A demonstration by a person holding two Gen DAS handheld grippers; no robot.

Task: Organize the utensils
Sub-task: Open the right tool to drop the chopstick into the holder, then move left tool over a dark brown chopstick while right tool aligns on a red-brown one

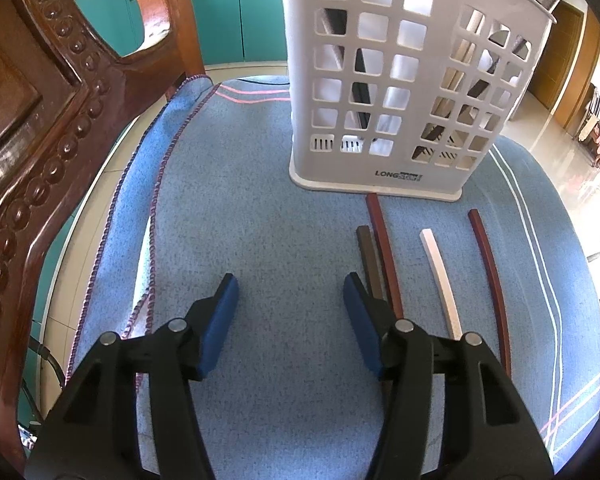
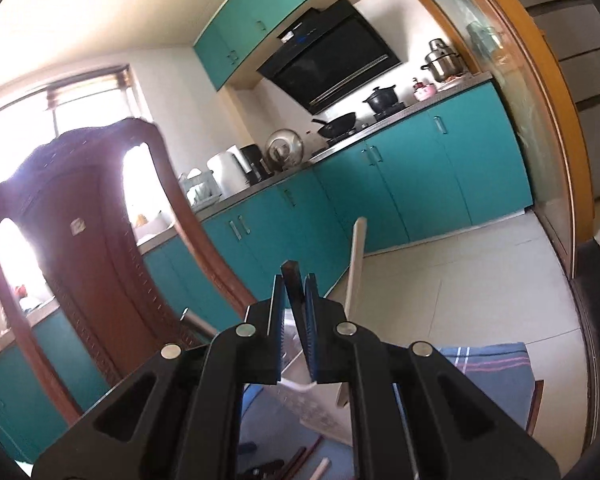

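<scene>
my left tongs (image 1: 290, 292) hang open over the blue towel (image 1: 260, 208), nothing between them. my right tongs (image 2: 294, 292) are clamped on a dark chopstick (image 2: 291, 276), raised above the white basket (image 1: 384, 92). i count four loose chopsticks (image 1: 440, 272) lying in front of the basket: two red-brown, one dark, one white. they look light, stiff and slick, so i'd pinch mid-shaft.

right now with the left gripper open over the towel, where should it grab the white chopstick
Grip the white chopstick around its middle, coming straight down from above with the jaws across its width. It lies flat on the blue towel, running away toward the white utensil basket, with bare towel on both sides: the dark red chopstick and the pair left of it lie apart. The left gripper must shift right.
</scene>
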